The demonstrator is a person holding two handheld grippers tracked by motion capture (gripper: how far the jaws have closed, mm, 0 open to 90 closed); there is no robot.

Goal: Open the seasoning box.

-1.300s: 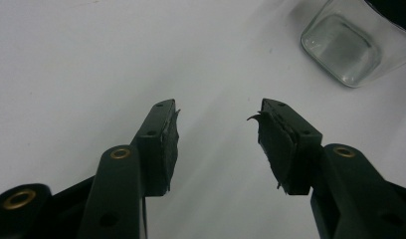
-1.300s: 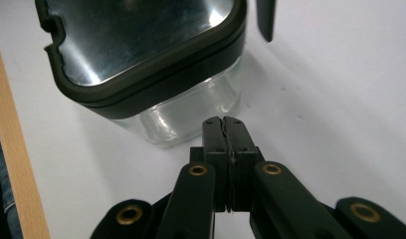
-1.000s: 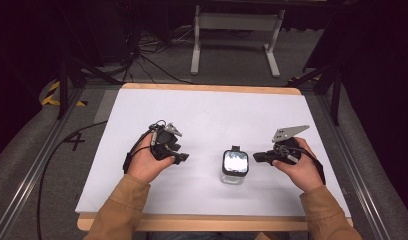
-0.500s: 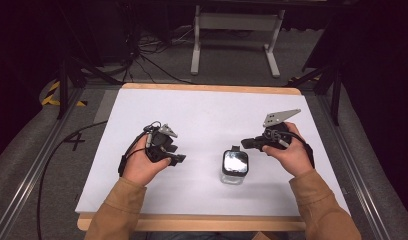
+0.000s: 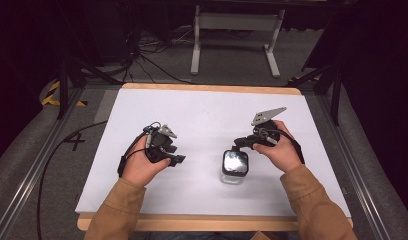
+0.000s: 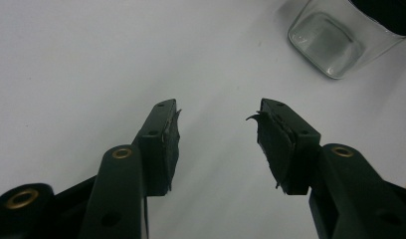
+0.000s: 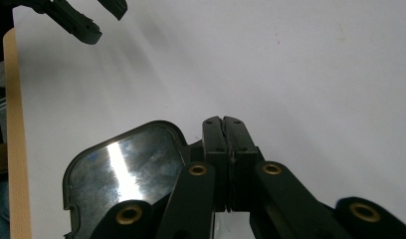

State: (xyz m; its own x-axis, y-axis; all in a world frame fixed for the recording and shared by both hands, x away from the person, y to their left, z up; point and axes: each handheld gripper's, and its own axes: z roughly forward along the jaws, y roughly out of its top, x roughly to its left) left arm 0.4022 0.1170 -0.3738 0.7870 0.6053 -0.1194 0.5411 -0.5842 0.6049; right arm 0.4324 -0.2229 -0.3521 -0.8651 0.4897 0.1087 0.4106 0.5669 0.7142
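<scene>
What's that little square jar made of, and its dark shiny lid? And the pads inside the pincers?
The jar looks like clear glass or hard plastic: the white table shows through its walls. Its lid seems dark and glossy, perhaps metal or plastic, throwing back a bright streak of light. The left gripper's pads look like matte black rubber, frayed at the edges.

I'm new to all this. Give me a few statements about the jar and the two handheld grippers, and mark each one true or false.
1. The glass jar stands on the white table with its dark lid on. True.
2. The left gripper grips the jar. False: its jaws are open with nothing between them.
3. The right gripper has its jaws shut. True.
4. The jar lies between the right gripper's jaws. False: they are closed together, empty, just beside and above the lid.
</scene>
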